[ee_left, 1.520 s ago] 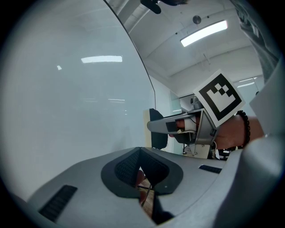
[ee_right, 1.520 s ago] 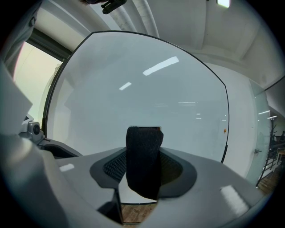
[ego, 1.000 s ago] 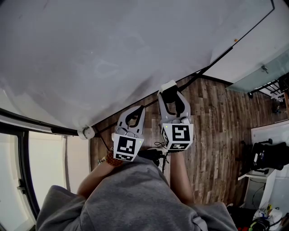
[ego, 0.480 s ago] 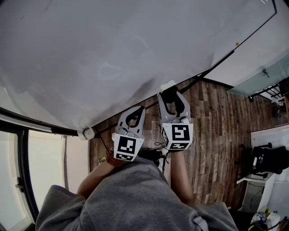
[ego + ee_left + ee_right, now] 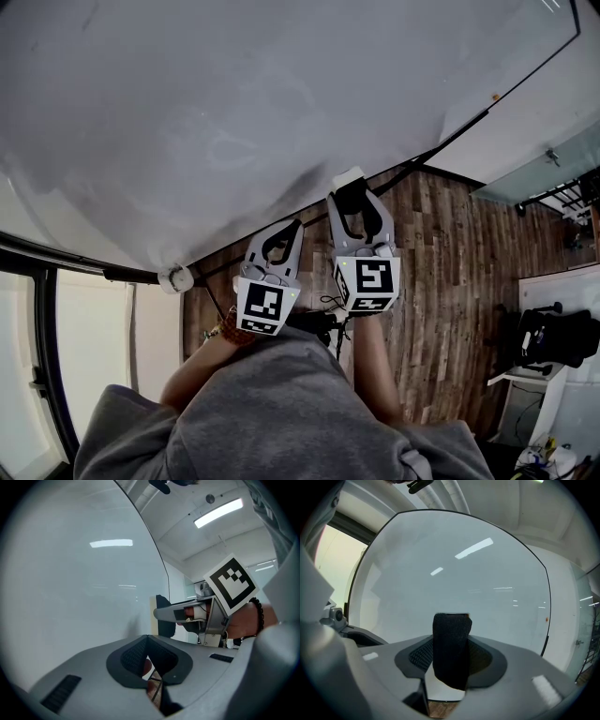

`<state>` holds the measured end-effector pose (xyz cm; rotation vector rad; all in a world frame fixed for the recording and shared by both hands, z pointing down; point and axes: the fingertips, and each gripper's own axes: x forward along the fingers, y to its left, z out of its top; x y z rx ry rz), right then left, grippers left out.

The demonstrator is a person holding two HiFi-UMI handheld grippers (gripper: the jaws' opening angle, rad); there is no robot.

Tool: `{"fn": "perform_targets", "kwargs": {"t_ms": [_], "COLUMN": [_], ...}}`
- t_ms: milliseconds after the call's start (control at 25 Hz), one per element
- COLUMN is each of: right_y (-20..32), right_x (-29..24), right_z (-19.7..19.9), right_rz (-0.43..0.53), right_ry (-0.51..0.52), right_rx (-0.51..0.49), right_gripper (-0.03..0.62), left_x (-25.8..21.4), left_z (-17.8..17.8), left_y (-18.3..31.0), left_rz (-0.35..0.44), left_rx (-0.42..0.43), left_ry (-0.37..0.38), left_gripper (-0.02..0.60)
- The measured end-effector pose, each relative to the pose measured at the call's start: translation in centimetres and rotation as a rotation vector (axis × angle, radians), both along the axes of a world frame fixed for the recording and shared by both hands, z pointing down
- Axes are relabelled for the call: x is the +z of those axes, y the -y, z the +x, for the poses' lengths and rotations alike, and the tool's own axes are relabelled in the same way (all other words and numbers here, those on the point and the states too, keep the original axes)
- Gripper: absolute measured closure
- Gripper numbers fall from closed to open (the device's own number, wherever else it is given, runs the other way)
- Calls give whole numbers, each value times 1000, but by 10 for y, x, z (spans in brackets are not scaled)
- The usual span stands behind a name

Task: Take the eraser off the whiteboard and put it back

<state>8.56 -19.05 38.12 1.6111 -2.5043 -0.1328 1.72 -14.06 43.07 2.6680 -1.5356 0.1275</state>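
Note:
The whiteboard (image 5: 234, 112) fills the upper head view and most of the right gripper view (image 5: 450, 573). My right gripper (image 5: 354, 187) is shut on the eraser (image 5: 351, 180), a block with black felt and a pale back, held near the board's lower edge. In the right gripper view the eraser (image 5: 450, 634) stands upright between the pads, its end toward the board. I cannot tell whether it touches the board. My left gripper (image 5: 289, 230) is just left of the right one, shut and empty; its pads (image 5: 136, 656) meet at the tips. The left gripper view shows the eraser (image 5: 161, 616) side on.
The board has a thin black frame (image 5: 450, 131) with a small red dot (image 5: 495, 96) near its edge. A white round fitting (image 5: 176, 277) sits at the frame's lower corner. Wood floor (image 5: 450, 281) lies below, a window (image 5: 94, 347) at left, dark furniture (image 5: 553, 333) at right.

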Motion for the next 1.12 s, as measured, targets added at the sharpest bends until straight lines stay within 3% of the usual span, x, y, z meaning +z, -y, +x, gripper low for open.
{"fn": "perform_targets", "kwargs": {"t_ms": [1120], "right_y": [19], "right_x": [-1], "right_z": [-18], "right_rz": [0], "right_ry": [-4], "right_rx": [-40], "right_gripper": [396], "left_x": [2], "left_z": [-12], "left_y": [19], "left_rz": [-2], "left_rx": [-34], "left_ry": [-6], "left_gripper": [575]}}
